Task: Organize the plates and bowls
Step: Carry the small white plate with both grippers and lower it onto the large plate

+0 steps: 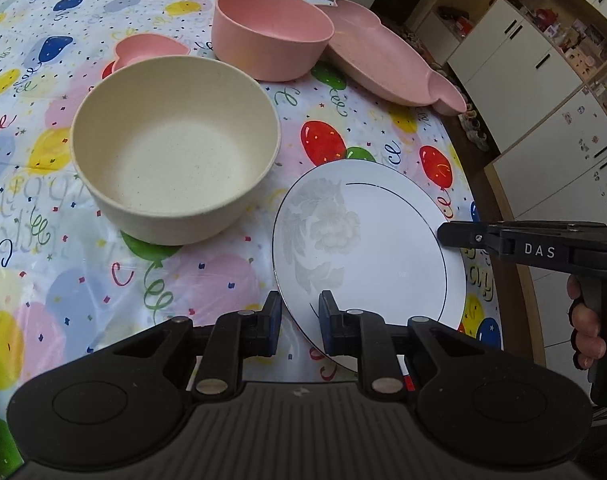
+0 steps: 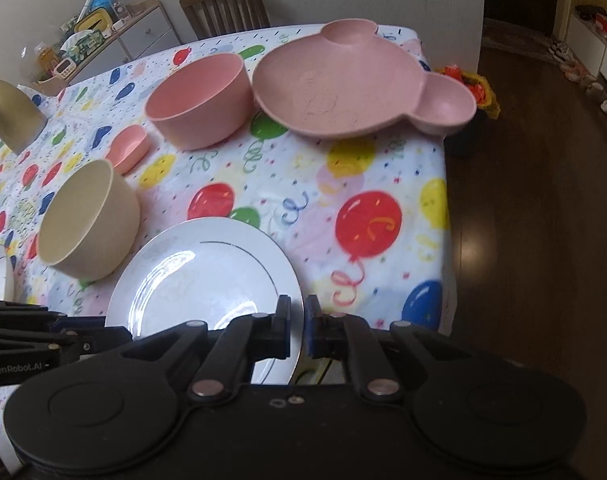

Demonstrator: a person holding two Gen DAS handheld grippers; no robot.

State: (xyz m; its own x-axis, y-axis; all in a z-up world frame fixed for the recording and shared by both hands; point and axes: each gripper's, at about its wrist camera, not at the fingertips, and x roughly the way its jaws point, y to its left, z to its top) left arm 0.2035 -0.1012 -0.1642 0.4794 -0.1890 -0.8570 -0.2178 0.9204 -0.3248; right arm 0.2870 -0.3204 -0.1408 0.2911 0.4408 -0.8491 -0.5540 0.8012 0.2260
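On table near edge: white china plate (image 1: 367, 248), beside cream bowl (image 1: 175, 160).
Handling: likely stiff, glossy, slippery, breakable.
Left tool (image 1: 299, 320): pinches near rim.
Right tool (image 2: 297, 330): clamps opposite rim.

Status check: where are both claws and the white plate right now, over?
Left claw and right claw both clamped on white plate rim. Cream bowl close beside it.

- White plate (image 1: 383, 248), faint floral print, thin dark ring, near table (image 1: 43, 240) edge.
- Cream bowl (image 1: 175, 152) upright beside it.
- Pink bowl (image 1: 269, 36), small pink dish (image 1: 147, 50) and mouse-eared pink plate (image 2: 343, 84) beyond.
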